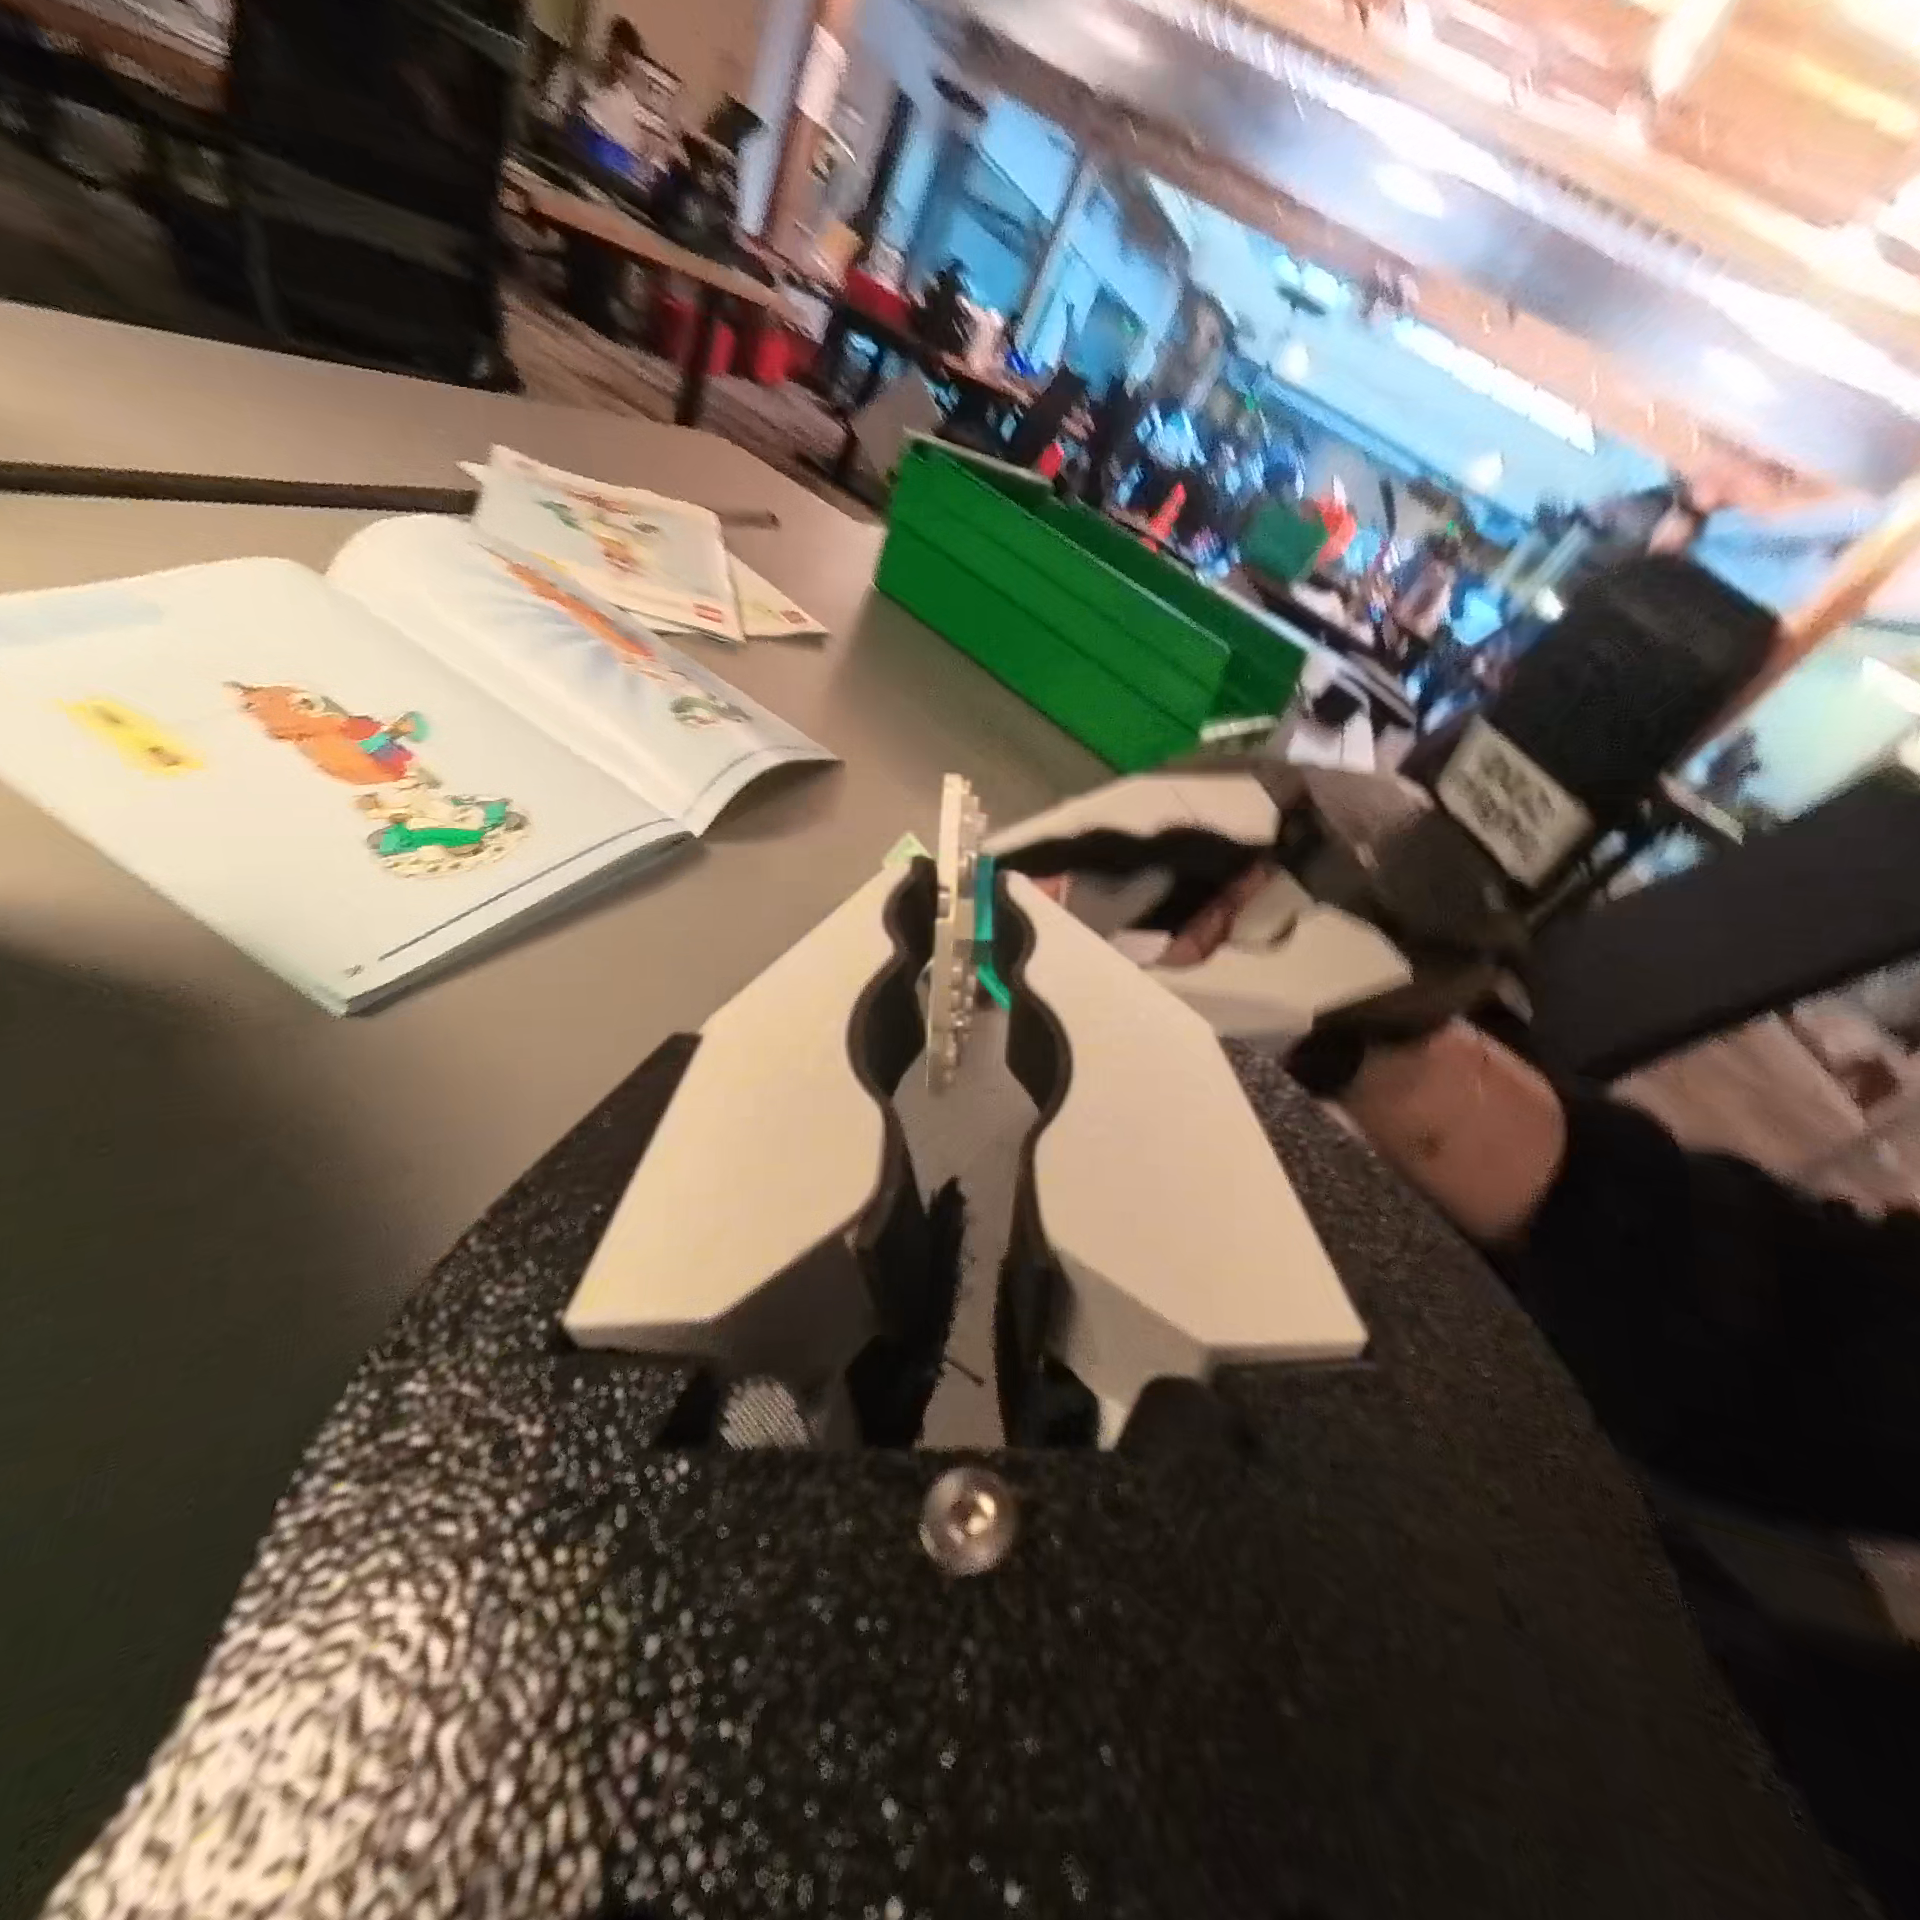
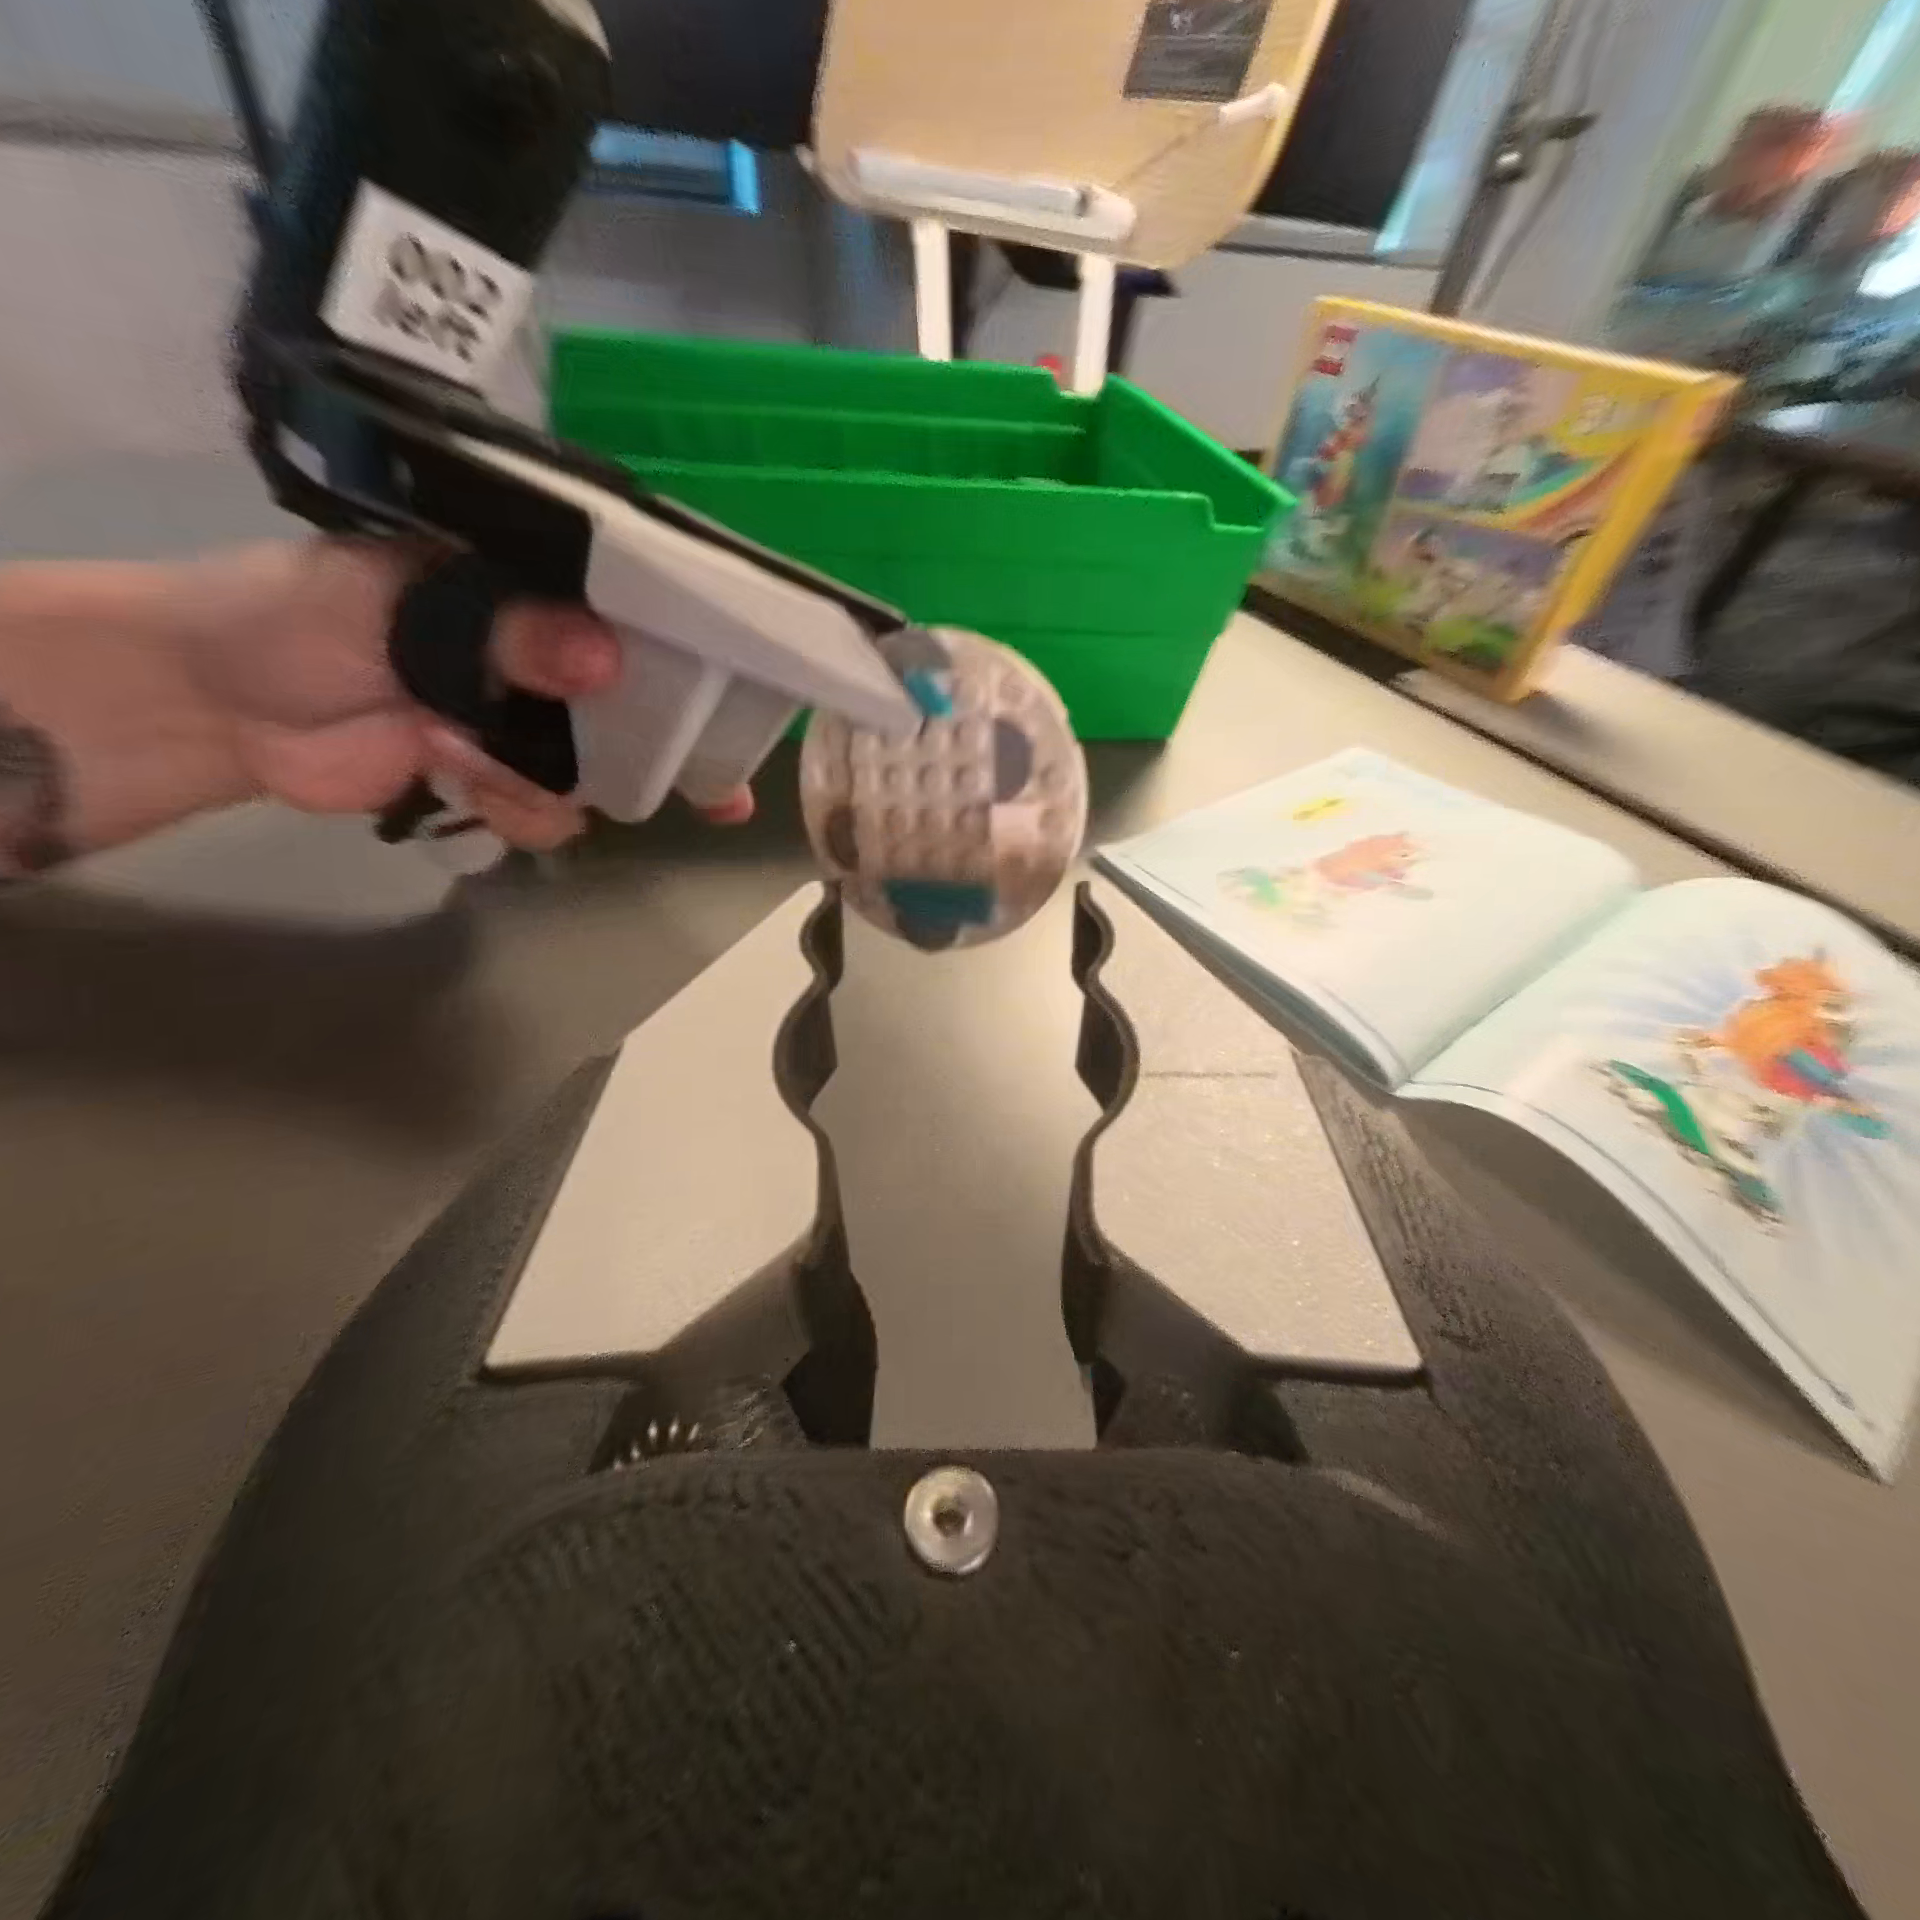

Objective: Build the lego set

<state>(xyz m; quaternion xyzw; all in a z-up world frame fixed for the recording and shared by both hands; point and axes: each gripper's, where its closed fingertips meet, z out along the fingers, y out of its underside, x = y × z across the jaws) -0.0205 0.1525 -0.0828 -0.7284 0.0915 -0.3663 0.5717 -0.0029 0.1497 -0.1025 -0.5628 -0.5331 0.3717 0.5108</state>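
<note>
At frame centre, my left hand-held gripper [image 1: 961,914] clamps a round grey studded plate [image 2: 940,790] edge-on above the bench [image 1: 312,1143]; my right hand-held gripper [image 2: 951,914] gapes just below it. Light, rigid, likely to snap apart; best gripped by the rim.

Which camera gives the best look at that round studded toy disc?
The right wrist view: the round disc faces the camera, so its grey studs and teal pieces show, though blurred. The left wrist view shows the same disc only edge-on, pinched in the left claw.
</note>
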